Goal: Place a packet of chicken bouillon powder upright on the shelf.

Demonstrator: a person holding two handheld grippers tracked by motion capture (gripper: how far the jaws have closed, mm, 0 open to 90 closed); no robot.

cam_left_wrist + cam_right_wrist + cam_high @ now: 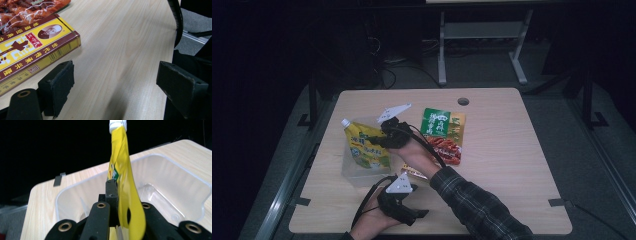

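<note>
Right gripper view: I read the yellow plastic spouted pouch with the white cap (126,192) clamped edge-on between the black jaws of my right gripper (120,202), pads pressing on its flat sides; the pouch stands upright with the cap at the top, held over the clear plastic rectangular container (175,195), which sits on the light wooden table (40,202). In the high view the same pouch (366,145) shows its printed face over the container (349,170) at the table's left half; the right gripper (393,136) grips it at its right edge; the plaid sleeve (477,205) reaches in diagonally from the lower right. My left gripper (404,210) rests at the near table edge; in the left gripper view its jaws stand wide apart over bare wood, nothing between them. Just beside its left jaw lies the yellow and maroon flat carton (32,47); touching it farther off lies the red and green snack packet (30,10), seen in the high view (443,135) right of the pouch.
</note>
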